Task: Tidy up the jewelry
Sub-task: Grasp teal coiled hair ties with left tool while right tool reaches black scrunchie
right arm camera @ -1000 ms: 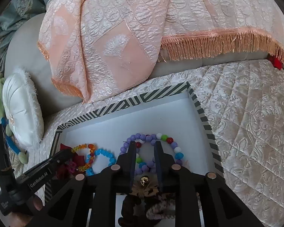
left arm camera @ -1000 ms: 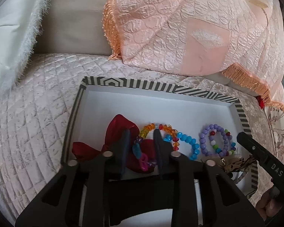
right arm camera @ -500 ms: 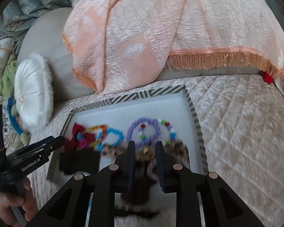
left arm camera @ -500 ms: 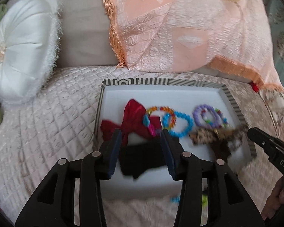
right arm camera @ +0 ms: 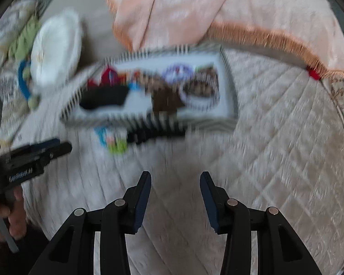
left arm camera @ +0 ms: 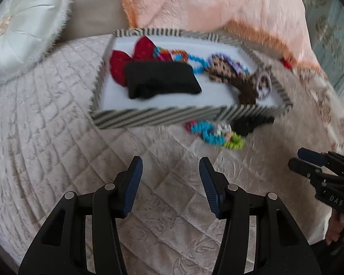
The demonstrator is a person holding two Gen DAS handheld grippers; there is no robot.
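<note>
Well beyond empty fingers: tray.

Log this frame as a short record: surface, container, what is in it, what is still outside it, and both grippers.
surface: quilted bedspread
container: striped tray, white inside
in tray: black pouch, red bow, blue bead bracelet, leopard-print hair tie; others blurred
outside tray: loose beaded pieces and a dark item on the bedspread by its near wall
left gripper: jaws opening, nothing between them
right gripper: jaws opening, nothing between them
</note>
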